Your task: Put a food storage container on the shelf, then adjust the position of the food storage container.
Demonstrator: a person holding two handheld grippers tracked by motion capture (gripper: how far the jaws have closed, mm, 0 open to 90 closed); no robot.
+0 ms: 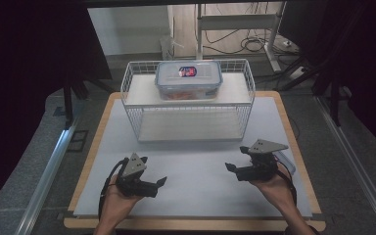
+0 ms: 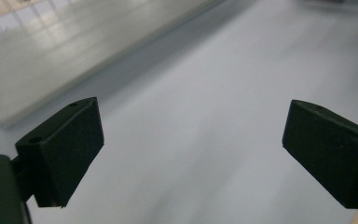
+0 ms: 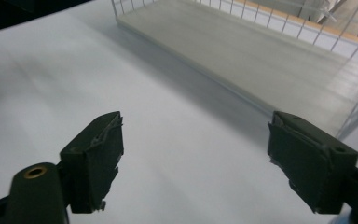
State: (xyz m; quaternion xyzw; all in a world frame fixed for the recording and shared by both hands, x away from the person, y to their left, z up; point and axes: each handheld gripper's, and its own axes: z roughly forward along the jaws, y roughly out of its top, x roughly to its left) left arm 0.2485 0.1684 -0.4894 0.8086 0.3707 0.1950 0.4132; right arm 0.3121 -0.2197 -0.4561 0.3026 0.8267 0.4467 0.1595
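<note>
High view: wire rack (image 1: pixel 247 88) stands at the far middle of the worktop (image 1: pixel 196 171); a clear lidded container (image 1: pixel 188 80) with red contents and a label on the lid sits on the rack's upper shelf, roughly centred, lid on; rack's lower shelf bare; a clear flat piece, maybe a lid, lies on the worktop near the rack's front right corner, half hidden behind the right gripper, can't tell what it is.

Left gripper (image 1: pixel 156 182) hovers well in front of the rack's left front corner, held in a hand, jaws spread, nothing between them; left gripper view has both pads wide apart over bare white worktop, rack's lower shelf edge at upper left. Right gripper (image 1: pixel 232 167) hovers in front of the rack's right front corner, jaws parted and empty; right gripper view confirms it, rack's lower shelf ahead.

Judged step: start or approach, nothing grasped, both grippers well apart from the container. Next move likely calls for lifting both grippers up to the rack's upper shelf, coming at the container from its two short ends, clearing the wire rim before closing; the container is wide, so one gripper alone looks shaky.
</note>
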